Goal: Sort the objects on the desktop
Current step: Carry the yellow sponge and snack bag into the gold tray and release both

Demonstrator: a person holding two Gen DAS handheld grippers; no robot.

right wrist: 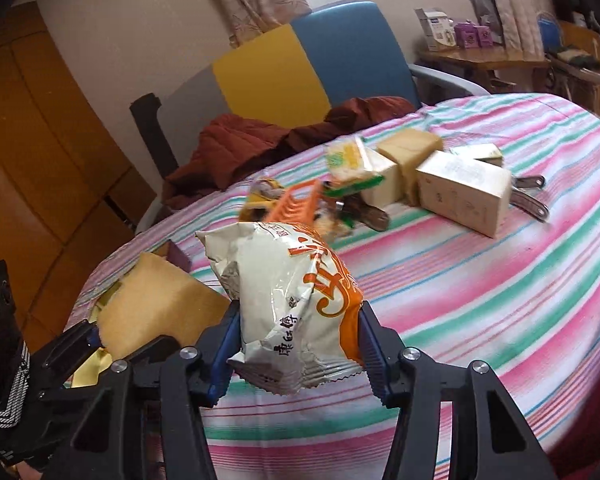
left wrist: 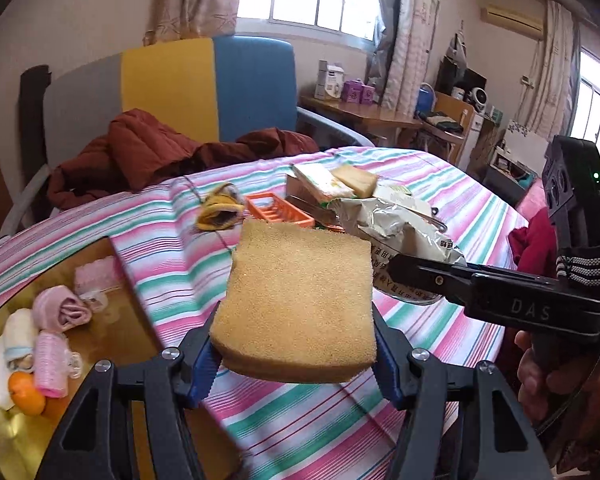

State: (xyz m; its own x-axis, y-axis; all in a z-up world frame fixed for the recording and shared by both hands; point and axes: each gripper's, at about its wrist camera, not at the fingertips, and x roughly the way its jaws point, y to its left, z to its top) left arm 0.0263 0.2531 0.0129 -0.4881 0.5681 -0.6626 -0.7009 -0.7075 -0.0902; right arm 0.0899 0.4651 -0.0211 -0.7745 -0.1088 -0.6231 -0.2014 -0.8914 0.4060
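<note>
clamped between the blue pads of the left gripper (left wrist: 296, 354), a tan sponge block (left wrist: 298, 300) hangs above the striped tablecloth (left wrist: 440, 332). at nine o'clock of it a gold tray (left wrist: 100, 344) holds rolled baby socks (left wrist: 50, 360), a pink sock roll (left wrist: 62, 306) and an orange (left wrist: 26, 398). at twelve o'clock lie an orange soap dish (left wrist: 278, 210) and cartons. the right gripper (right wrist: 296, 354) pinches a white-and-orange snack packet (right wrist: 288, 308), lifted off the cloth; in the left view its black body reaches in from three o'clock. beyond the packet, at one o'clock, sit pale boxes (right wrist: 464, 196), another sponge block (right wrist: 410, 146) and a metal tool (right wrist: 530, 196). a red jacket (right wrist: 260, 140) lies on the chair (right wrist: 340, 52).
</note>
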